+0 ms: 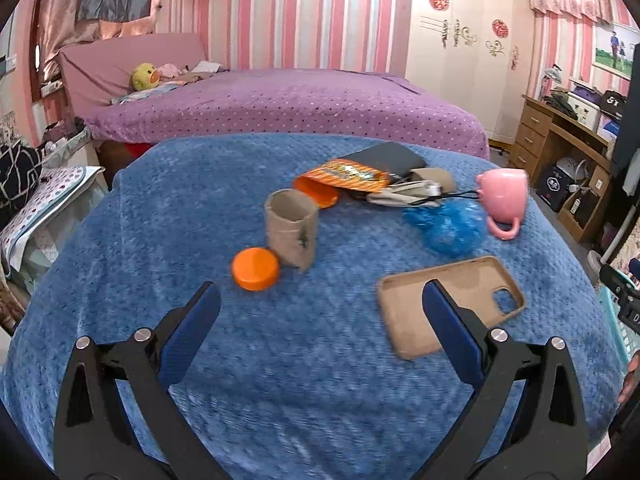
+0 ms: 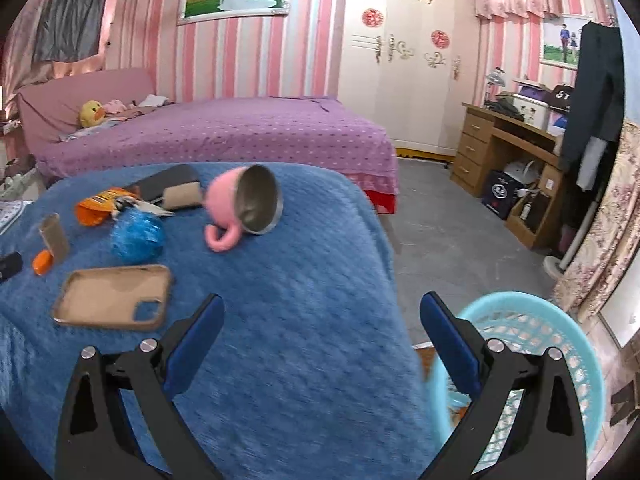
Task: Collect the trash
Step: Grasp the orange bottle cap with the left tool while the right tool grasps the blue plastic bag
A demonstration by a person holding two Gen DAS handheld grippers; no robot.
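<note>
Left gripper [image 1: 320, 300] hovers over the blue blanket [image 1: 304, 360], tongs spread wide, nothing between them. Right gripper [image 2: 322, 312] likewise spread and empty, straddling the blanket's right edge.

Hidden or unclear: the orange snack wrapper [image 1: 348, 176] lies over a dark flat item [image 1: 390, 156], which is mostly covered — cannot identify it. Beside it sits a pale tangle with a black cord [image 1: 408, 194], blurred; possibly crumpled paper. The blue crinkled ball [image 1: 444, 226] is smeared by motion blur in the left view.

Trash sits mid-blanket: cardboard tube [image 1: 292, 230] upright, orange lid [image 1: 256, 269] just beside its base, wrapper behind.

View differences: the right view shows the teal basket [image 2: 560, 328] on the floor off the blanket's right edge, partly behind the right finger; the left view catches only a sliver of it. The right view looks into the tipped pink cup [image 2: 240, 208] and its metal interior; the left shows only the outside. Tan phone case [image 1: 448, 304] lies flat, its near end hidden by the left gripper's right finger.
</note>
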